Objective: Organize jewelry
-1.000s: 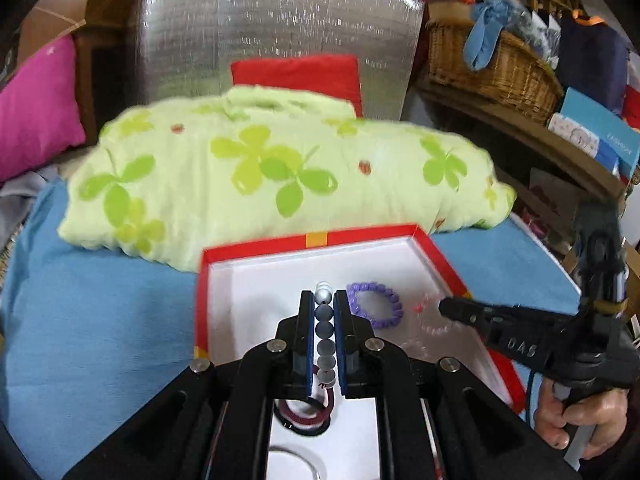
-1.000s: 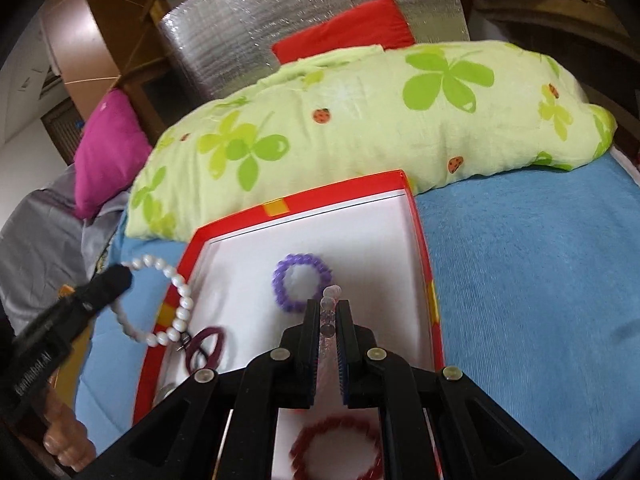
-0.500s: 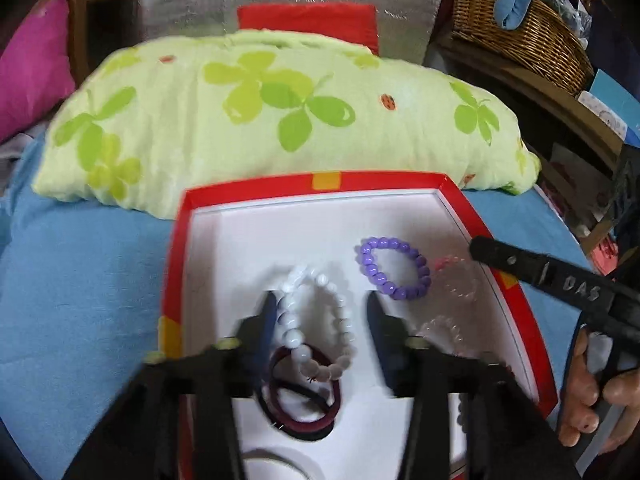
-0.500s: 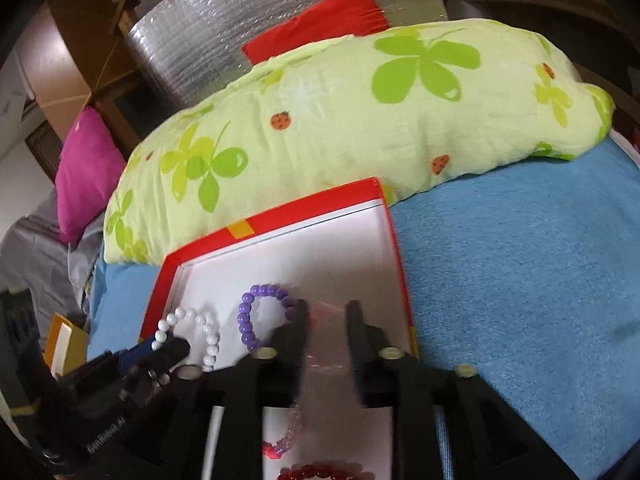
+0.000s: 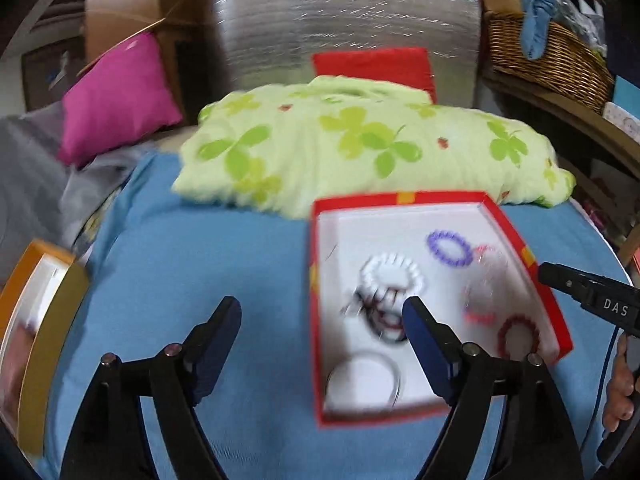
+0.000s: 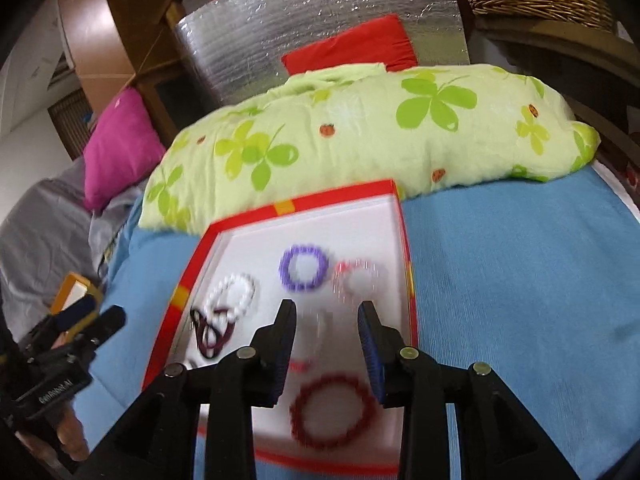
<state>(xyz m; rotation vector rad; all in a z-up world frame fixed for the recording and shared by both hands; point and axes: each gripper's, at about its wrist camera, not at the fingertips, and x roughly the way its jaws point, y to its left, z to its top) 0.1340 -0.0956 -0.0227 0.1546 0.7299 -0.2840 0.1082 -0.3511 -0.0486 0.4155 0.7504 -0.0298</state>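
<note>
A red-rimmed white box [image 5: 404,197] [image 6: 332,197] lies on the blue bedcover. In it lie a white pearl bracelet [image 5: 394,273] [image 6: 236,292], a purple bracelet [image 5: 450,247] [image 6: 304,267], a pale pink bracelet [image 6: 360,278], a dark red bracelet [image 6: 334,410] [image 5: 518,334], a dark maroon loop [image 6: 210,332] and a silver bangle [image 5: 362,380]. My left gripper [image 5: 320,312] is open and empty, over the box's left edge. My right gripper [image 6: 326,312] is open and empty above the box's middle.
A green flowered pillow [image 5: 360,148] lies behind the box. A magenta cushion [image 5: 116,92] is at the back left. An orange-rimmed box [image 5: 36,320] sits at the bed's left edge. A wicker basket [image 5: 548,56] stands on a shelf at the right.
My left gripper opened and dropped the pearl bracelet into the box, then drew back left. My right gripper opened and released the pale pink bracelet beside the purple one.
</note>
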